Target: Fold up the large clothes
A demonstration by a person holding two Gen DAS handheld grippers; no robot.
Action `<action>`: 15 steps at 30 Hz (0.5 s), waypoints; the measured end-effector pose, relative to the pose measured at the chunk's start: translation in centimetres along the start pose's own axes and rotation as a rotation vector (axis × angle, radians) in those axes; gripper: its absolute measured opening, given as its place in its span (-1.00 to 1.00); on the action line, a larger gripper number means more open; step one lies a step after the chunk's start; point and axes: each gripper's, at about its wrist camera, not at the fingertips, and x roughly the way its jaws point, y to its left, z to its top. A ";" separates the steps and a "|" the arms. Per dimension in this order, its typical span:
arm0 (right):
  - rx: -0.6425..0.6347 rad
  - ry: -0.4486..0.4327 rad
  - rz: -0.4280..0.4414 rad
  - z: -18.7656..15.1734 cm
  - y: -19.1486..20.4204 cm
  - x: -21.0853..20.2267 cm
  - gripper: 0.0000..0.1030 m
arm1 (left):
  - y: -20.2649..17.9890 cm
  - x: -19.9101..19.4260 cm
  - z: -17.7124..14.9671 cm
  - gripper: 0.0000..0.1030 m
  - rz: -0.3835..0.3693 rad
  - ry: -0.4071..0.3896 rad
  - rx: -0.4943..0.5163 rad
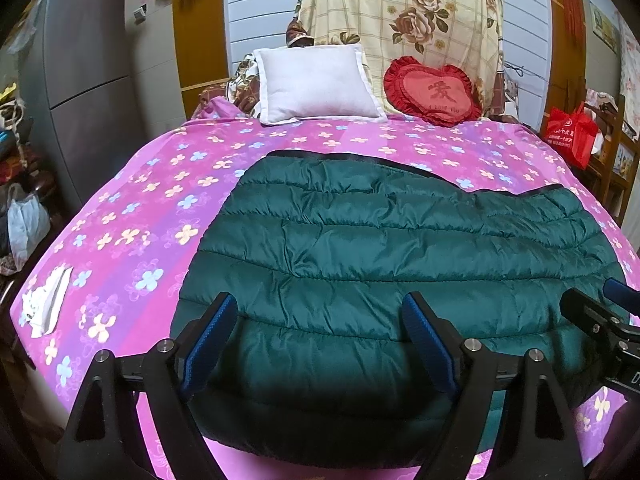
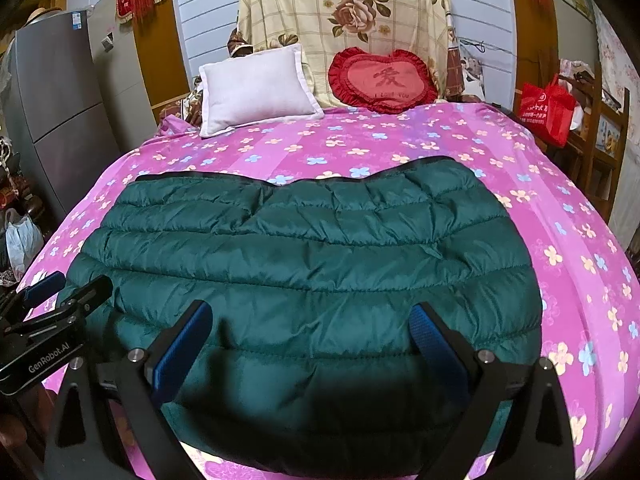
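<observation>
A: Where is the garment?

B: The green quilted jacket [image 1: 400, 248] lies flat on the pink flowered bedsheet [image 1: 140, 216], filling the middle and lower part of both views. In the right wrist view it [image 2: 304, 256] spreads from about 9 o'clock to 3 o'clock, with its near hem down at 6 o'clock.

A: And the grippers?

B: The left gripper [image 1: 318, 312] is spread wide, its 2 blue-padded fingers [image 1: 212, 332] standing over the jacket's near edge, nothing between them. Whether the pads touch the fabric, I cannot tell. The right gripper [image 2: 310, 320] is the same: released, jaws wide, over the near hem. Each shows at the edge of the other's view, the right at 3 o'clock, the left at 9 o'clock.

A: What else is on the bed?

B: A white pillow [image 1: 316, 84] at 12 o'clock, a red heart cushion [image 1: 434, 92] just beside it toward 1 o'clock, both against a rose-printed cloth [image 1: 400, 20]. A white folded item [image 1: 46, 304] lies at 9 o'clock in the left view. A grey refrigerator [image 1: 88, 80] stands at 10 o'clock, a red bag [image 1: 572, 136] at 2 o'clock.
</observation>
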 end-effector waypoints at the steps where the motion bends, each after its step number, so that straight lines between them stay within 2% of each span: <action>1: 0.001 0.002 0.000 0.0 0.0 0.1 0.96 | 0.0 0.0 0.0 0.24 -0.001 0.001 -0.001; 15: 0.004 0.011 0.002 0.0 0.0 0.7 0.96 | 0.3 0.4 0.0 0.24 0.000 0.004 -0.001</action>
